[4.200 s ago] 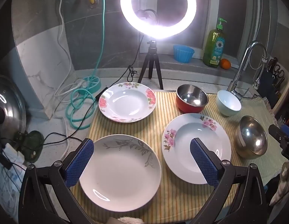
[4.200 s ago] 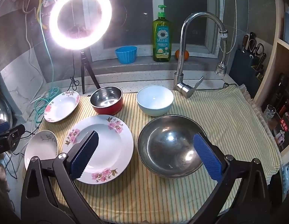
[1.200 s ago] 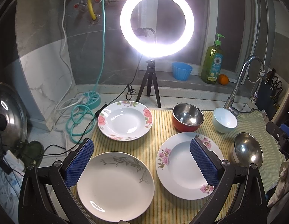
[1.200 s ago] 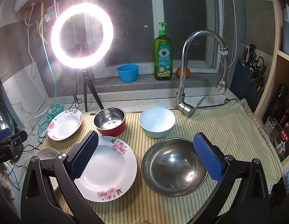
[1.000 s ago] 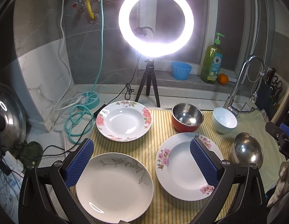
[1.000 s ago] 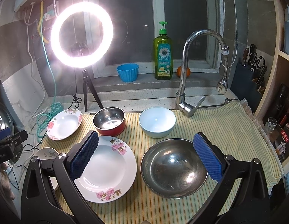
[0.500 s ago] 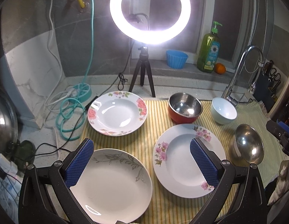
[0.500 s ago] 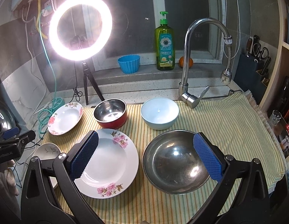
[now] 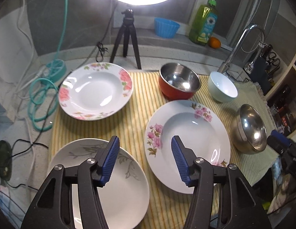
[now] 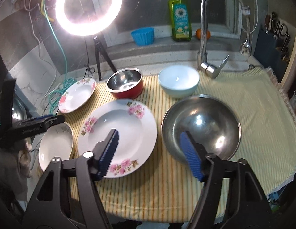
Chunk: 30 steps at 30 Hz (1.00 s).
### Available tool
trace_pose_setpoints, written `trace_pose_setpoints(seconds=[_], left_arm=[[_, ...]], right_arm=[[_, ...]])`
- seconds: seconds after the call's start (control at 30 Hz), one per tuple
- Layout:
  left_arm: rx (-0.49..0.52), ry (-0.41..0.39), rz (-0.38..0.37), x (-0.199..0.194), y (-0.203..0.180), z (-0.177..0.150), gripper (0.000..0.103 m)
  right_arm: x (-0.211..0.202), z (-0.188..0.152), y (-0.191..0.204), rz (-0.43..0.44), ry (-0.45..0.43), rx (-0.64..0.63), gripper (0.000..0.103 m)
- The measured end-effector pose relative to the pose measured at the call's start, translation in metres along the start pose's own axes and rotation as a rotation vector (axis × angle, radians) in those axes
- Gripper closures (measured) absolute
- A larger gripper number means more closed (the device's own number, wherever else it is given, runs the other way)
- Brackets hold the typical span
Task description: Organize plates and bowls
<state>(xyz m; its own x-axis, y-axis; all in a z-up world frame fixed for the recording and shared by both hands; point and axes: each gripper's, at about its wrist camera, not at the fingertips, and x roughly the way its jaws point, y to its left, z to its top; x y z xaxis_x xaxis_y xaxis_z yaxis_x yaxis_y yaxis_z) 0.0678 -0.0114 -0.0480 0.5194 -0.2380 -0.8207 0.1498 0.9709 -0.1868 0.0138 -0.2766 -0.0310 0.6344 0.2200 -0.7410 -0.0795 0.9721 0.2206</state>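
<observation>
Striped cloth [image 9: 140, 103] carries slick, breakable floral plates [image 9: 188, 145] best pinched at the rim; left gripper [image 9: 145, 159] and right gripper [image 10: 150, 152], jaws just narrowed halfway, hold nothing.

I see the tabletop [image 9: 43, 133] draped with a striped cloth [image 9: 136, 114]. Ahead of my left gripper [image 9: 145, 160], the far floral plate [image 9: 95, 90] and the red bowl [image 9: 179, 83] lie on the cloth; the leaf-print plate [image 9: 117, 187] sits just under its left side and the near floral plate [image 9: 188, 141] under its right. Ahead of my right gripper [image 10: 150, 152], I see the steel bowl [image 10: 201, 127], with the pale bowl [image 10: 178, 84] beyond it.
</observation>
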Motion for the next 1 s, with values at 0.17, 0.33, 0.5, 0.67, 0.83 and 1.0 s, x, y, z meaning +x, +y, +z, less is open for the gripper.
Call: trace_pose_setpoints(seconds=[0.17, 0.33, 0.5, 0.67, 0.83, 1.0], left_arm=[[-0.007, 0.084, -0.095, 0.023, 0.004, 0.008, 0.066], [0.009, 0.144, -0.152, 0.043, 0.000, 0.019, 0.068], [0.043, 0.170, -0.165, 0.058, 0.001, 0.033, 0.070], [0.048, 0.213, -0.164, 0.079, 0.006, 0.043, 0.072], [0.059, 0.244, -0.165, 0.094, 0.008, 0.048, 0.076], [0.063, 0.263, -0.181, 0.102, 0.005, 0.050, 0.077]], right_arm=[[0.019, -0.014, -0.010, 0.110, 0.110, 0.084, 0.053], [0.033, -0.025, -0.015, 0.129, 0.158, 0.141, 0.053], [0.046, -0.032, -0.026, 0.154, 0.198, 0.212, 0.061], [0.059, -0.035, -0.037, 0.172, 0.222, 0.280, 0.062], [0.067, -0.036, -0.037, 0.170, 0.234, 0.281, 0.064], [0.073, -0.036, -0.040, 0.169, 0.249, 0.282, 0.066]])
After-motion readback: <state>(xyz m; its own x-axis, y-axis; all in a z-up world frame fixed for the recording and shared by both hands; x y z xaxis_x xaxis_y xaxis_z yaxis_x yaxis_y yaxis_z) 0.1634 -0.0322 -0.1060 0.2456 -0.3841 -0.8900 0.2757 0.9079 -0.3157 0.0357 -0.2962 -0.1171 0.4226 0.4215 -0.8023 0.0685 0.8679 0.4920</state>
